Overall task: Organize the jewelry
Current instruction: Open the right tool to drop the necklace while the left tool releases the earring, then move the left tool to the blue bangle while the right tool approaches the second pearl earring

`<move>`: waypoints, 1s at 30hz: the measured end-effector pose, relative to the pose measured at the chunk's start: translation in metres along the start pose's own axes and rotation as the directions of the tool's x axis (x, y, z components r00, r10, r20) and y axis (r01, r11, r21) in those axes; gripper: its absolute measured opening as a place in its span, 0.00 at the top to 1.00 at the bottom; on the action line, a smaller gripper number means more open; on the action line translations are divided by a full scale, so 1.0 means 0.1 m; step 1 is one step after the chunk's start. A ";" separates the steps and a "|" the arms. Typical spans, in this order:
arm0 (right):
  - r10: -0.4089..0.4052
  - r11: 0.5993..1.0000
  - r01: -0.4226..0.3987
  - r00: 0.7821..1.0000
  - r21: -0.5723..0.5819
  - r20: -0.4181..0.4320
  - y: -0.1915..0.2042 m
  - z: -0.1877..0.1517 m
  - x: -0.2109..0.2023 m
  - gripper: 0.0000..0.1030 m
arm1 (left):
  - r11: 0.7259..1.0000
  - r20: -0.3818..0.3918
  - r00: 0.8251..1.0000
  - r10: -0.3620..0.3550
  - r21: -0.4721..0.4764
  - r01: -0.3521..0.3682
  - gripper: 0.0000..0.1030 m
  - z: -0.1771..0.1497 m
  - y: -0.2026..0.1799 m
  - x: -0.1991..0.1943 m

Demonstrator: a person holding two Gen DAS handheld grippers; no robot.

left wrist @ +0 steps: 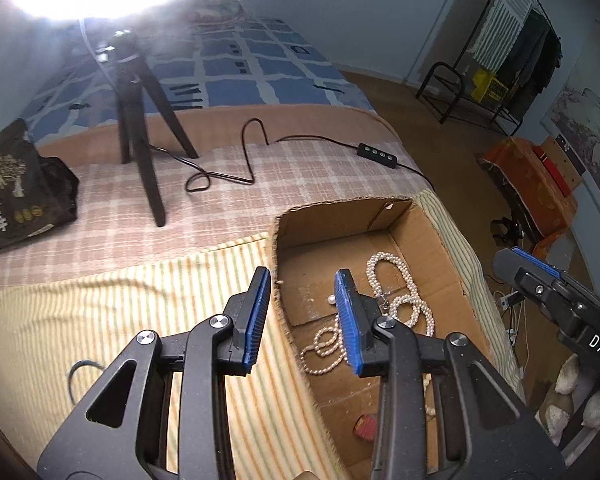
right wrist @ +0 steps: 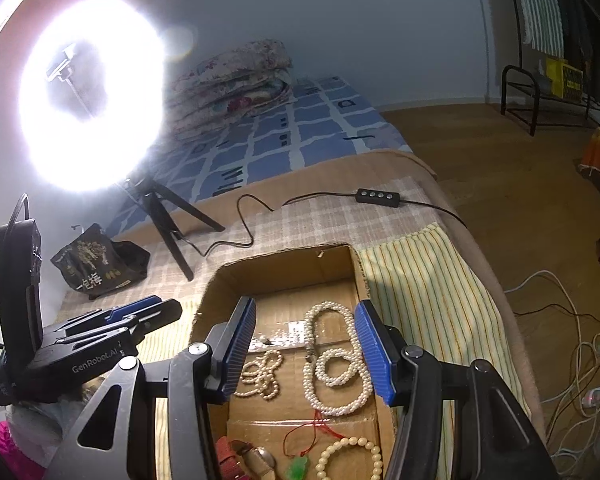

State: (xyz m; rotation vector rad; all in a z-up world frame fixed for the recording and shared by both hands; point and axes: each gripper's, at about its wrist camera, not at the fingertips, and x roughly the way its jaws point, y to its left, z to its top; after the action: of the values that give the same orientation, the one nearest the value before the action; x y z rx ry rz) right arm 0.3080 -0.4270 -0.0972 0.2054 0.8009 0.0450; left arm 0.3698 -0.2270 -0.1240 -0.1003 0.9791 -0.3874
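Observation:
A shallow cardboard box [left wrist: 432, 236] [right wrist: 236, 276] lies on a striped cloth and holds jewelry. In it are a thick white pearl necklace [right wrist: 332, 360] [left wrist: 404, 284], a thinner pearl strand [right wrist: 260, 376] [left wrist: 324, 344], a cream bead bracelet [right wrist: 352, 460], a green pendant on red cord [right wrist: 298, 468] and a red strap watch [right wrist: 236, 456]. My left gripper [left wrist: 304, 312] is open and empty over the box's left edge; it also shows in the right wrist view [right wrist: 148, 312]. My right gripper [right wrist: 306, 344] is open and empty above the pearl necklace; its body shows in the left wrist view [left wrist: 556, 300].
A ring light on a black tripod [right wrist: 168, 224] [left wrist: 140, 128] stands behind the box, its cable and switch [right wrist: 376, 196] trailing across the checked cloth. A black printed bag [left wrist: 16, 196] [right wrist: 100, 260] sits at left. Cables lie on the floor at right [right wrist: 580, 360].

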 end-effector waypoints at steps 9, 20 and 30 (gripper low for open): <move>0.016 0.999 -0.016 1.000 -0.041 0.010 0.26 -0.11 -0.32 0.47 | 1.000 0.040 0.999 0.019 -0.015 -0.018 0.68 -0.09 0.28 -0.54; 0.084 0.993 -0.084 0.996 -0.078 -0.006 0.70 -0.47 -0.67 0.43 | 0.997 0.067 0.996 0.052 -0.053 -0.049 0.68 -0.40 0.83 -1.17; 0.118 0.966 -0.122 0.992 -0.228 -0.032 1.38 -1.01 -0.84 0.22 | 0.990 0.014 0.996 0.087 -0.114 -0.085 0.68 -0.71 1.33 -1.32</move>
State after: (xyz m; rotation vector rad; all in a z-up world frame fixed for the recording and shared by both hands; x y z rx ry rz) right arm 0.1824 -0.2852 -0.0789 0.0343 0.7941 0.2533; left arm 0.2819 -0.0494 -0.0935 -0.1633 0.9832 -0.2513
